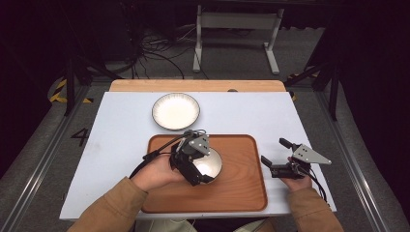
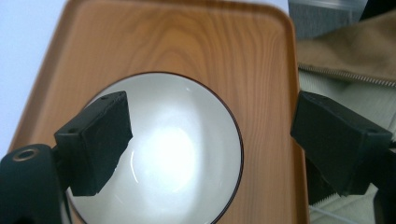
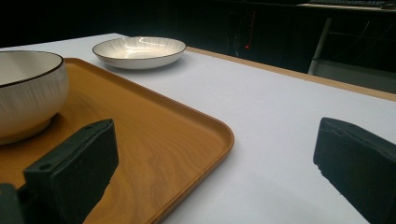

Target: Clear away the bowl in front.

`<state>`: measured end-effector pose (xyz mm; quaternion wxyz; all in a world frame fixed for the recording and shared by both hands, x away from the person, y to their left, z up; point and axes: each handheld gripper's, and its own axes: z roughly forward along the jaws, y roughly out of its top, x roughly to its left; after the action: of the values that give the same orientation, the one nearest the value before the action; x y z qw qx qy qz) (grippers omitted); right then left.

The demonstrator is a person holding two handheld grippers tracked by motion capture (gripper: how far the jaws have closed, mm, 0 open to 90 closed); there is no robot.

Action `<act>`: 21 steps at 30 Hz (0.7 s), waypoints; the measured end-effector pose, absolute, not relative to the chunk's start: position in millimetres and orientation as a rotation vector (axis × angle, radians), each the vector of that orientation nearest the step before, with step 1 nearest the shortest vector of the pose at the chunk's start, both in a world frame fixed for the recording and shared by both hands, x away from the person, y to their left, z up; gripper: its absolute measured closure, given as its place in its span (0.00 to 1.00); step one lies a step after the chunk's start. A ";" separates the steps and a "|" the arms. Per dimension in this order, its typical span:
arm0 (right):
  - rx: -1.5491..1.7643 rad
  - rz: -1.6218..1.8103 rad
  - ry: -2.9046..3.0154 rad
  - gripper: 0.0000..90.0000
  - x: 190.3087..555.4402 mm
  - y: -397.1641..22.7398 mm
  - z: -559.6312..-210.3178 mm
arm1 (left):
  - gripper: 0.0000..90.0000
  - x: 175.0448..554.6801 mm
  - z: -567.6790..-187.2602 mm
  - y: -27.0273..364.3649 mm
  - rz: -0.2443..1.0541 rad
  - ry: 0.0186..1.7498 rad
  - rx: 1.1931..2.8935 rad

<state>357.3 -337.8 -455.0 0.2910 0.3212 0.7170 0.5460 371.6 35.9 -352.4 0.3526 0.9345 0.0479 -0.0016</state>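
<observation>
Bowl (image 2: 187,154) interior faces left gripper view; ribbed side (image 3: 28,93) faces right.

Bowl (image 3: 25,91) on wooden tray (image 3: 163,135), plate (image 3: 139,51) beyond, jaws apart

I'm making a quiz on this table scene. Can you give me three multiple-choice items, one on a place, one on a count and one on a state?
1. Where does the bowl stand?
A. on the wooden tray
B. on the bare white table
C. inside the plate

2. How many pieces of white crockery are on the table?
A. one
B. two
C. four

3. How does the left hand-held gripper stand?
A. shut on the bowl's rim
B. open above the bowl
C. shut on the tray's edge

Answers:
1 A, wood grain surrounds the bowl.
2 B, the bowl plus the shallow plate beyond the tray.
3 B, its jaws stand wide apart, pressing on nothing.
</observation>
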 end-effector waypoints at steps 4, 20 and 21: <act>0.855 1.457 1.914 0.01 357.2 -337.7 -455.0 | 0.14 372.9 -348.9 47.3 0.014 0.170 2.341; 0.858 1.473 1.925 0.01 357.8 -338.1 -454.9 | 0.00 362.5 -350.9 101.2 0.155 0.355 2.105; 0.858 1.474 1.926 0.01 357.9 -338.2 -454.9 | 0.00 362.0 -350.9 104.8 0.160 0.360 2.092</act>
<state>357.9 -338.2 -454.9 0.2806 0.3200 0.7187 0.5499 362.0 104.8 -350.9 0.4849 0.8595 0.1478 0.0655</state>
